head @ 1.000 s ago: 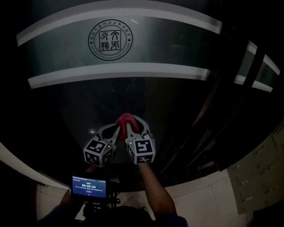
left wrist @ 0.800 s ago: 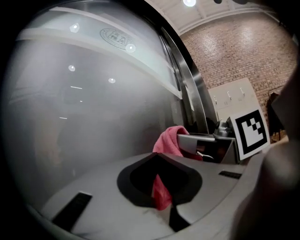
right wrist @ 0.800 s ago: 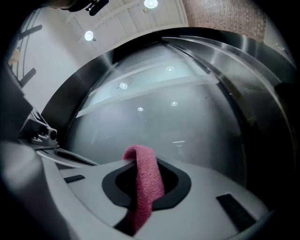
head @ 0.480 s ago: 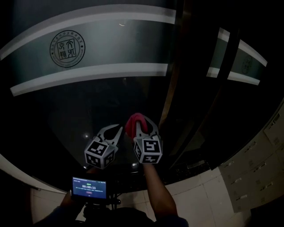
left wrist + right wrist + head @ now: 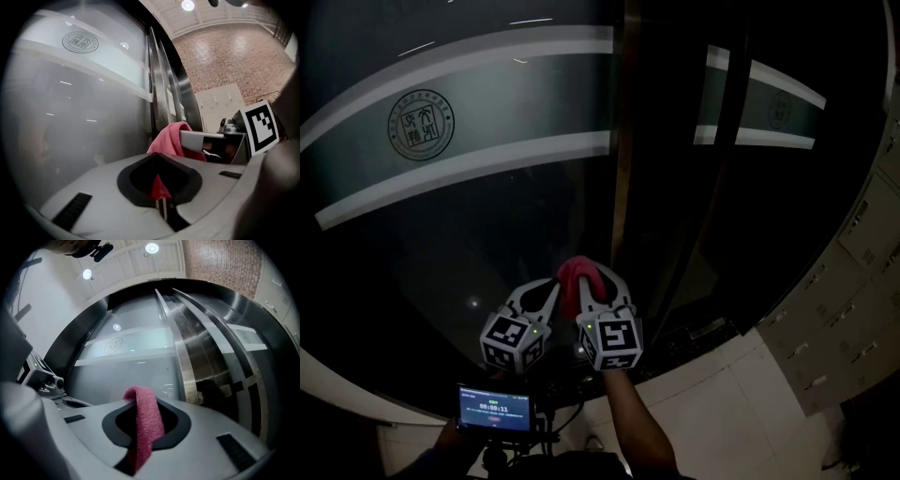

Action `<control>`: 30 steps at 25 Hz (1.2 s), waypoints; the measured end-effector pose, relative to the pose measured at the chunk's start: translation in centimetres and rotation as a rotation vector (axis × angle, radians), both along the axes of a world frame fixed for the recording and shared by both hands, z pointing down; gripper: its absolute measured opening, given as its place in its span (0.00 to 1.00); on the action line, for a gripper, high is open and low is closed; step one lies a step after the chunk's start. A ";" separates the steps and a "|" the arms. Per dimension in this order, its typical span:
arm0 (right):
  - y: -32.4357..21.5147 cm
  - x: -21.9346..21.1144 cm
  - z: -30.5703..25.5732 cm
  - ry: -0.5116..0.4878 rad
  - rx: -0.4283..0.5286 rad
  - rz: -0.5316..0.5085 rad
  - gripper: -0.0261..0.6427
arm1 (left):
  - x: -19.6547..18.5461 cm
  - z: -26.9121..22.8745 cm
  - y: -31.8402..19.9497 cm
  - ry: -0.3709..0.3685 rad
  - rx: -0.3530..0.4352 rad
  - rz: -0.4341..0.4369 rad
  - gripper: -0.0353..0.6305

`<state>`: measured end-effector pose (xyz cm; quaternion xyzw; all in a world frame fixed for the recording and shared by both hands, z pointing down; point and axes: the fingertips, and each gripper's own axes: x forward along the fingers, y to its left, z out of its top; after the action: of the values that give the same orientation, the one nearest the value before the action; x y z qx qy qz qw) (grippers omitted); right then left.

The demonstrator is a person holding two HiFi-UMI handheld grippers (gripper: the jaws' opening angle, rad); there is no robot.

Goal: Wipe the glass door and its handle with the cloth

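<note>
You hold both grippers low before the glass door (image 5: 487, 234), close to its right edge, where a metal upright strip (image 5: 623, 141) runs from top to bottom. I cannot tell whether this strip is the handle.

Your right gripper (image 5: 145, 423) has its fingers closed on the cloth (image 5: 144, 420). The pink-red cloth is pinched between them, and a folded part stands up out of the tips toward the glass. In the head view the cloth sits just beside the metal strip, at the lower part of the door. Whether it touches the glass, I cannot tell.

Your left gripper (image 5: 159, 180) is just beside the right one, on its left side. Its fingers are pressed together. A small red piece shows in the slit between them, and I cannot tell what it is.

On the glass, to the upper left of the grippers, there are two frosted bands (image 5: 469, 164) with a round seal (image 5: 421, 123) between them. A small lit screen (image 5: 494, 408) is below your hands, and pale lockers (image 5: 853, 281) stand at the right.
</note>
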<state>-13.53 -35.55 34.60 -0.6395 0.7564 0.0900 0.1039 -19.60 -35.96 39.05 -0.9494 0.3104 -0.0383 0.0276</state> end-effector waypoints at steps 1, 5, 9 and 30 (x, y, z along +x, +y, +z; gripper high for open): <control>1.1 0.3 -0.4 0.001 0.008 0.022 0.08 | 0.2 -0.2 1.0 0.000 -0.009 0.019 0.07; 4.9 2.1 -1.3 -0.023 0.024 0.098 0.08 | 1.4 0.2 3.2 0.002 -0.018 0.091 0.07; 7.8 4.6 -1.1 -0.003 0.009 0.168 0.08 | 3.8 -0.6 4.9 0.024 -0.021 0.159 0.07; 21.0 32.8 -5.1 0.099 0.018 0.114 0.08 | 36.8 -5.2 18.7 0.023 0.004 0.234 0.07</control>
<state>19.31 -14.53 29.49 -0.6752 0.7222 0.1343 0.0668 17.15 -17.28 33.85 -0.9795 0.1977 -0.0234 0.0301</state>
